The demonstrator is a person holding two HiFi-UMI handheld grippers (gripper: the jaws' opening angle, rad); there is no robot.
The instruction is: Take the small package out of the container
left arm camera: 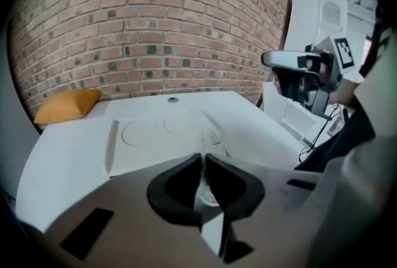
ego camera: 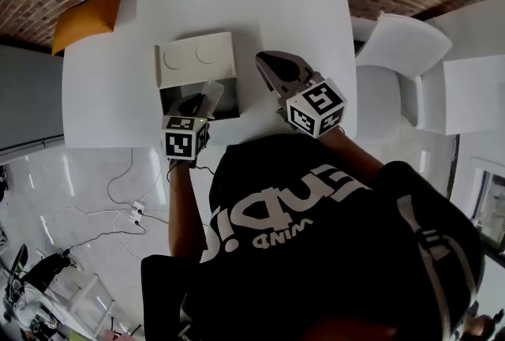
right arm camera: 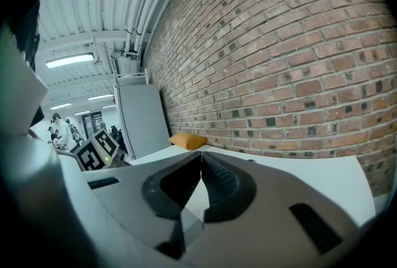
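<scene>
Rough matt brick wall, smooth matt white table, matt white cardboard-like container, clear glossy plastic small package, soft orange cloth cushion, matt grey plastic left gripper

upside-down white lettering on the shirt, not legible.

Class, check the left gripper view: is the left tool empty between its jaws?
No: the left tool is shut on a thin, clear small package, which is pinched between its jaws.
</scene>
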